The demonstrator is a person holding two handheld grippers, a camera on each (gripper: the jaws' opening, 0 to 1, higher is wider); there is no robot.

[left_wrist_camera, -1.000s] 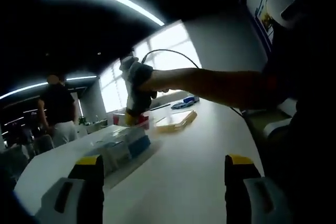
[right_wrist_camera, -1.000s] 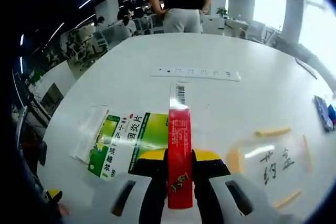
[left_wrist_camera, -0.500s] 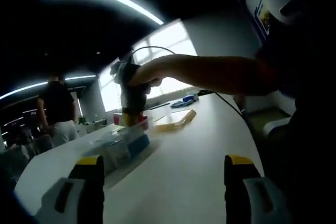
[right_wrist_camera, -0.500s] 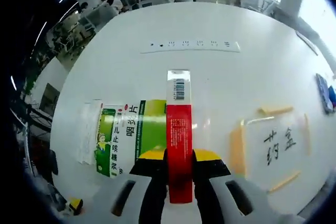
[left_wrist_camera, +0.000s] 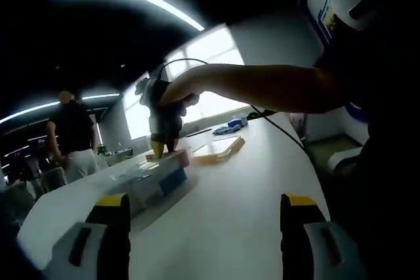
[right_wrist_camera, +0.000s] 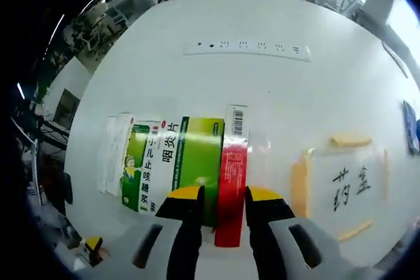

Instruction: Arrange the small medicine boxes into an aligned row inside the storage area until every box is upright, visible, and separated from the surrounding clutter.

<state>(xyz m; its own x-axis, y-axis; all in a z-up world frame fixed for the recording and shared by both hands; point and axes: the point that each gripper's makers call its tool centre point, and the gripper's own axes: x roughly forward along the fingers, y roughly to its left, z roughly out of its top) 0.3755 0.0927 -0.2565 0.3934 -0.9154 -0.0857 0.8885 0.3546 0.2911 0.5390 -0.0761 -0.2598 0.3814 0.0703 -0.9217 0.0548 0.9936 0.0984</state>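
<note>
**Grey jaws, yellow tips, one trailing cable**

I'm looking along the left gripper [left_wrist_camera: 205, 227]: two pale grey jaws are showing slotted faces and yellow pads at their tips. The right gripper [right_wrist_camera: 223, 211] is showing the same grey moulding with yellow caps over black inner faces. A dark cable [left_wrist_camera: 279, 111] is trailing from it beside my bare forearm [left_wrist_camera: 262, 86].

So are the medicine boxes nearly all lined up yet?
Partly. Done: a white box and a green box sit side by side on the table. In hand: the right gripper has set the red box against the green one, its jaws a little apart from it. The left gripper is open and empty. Left: the yellow-taped patch has no boxes on it.
</note>
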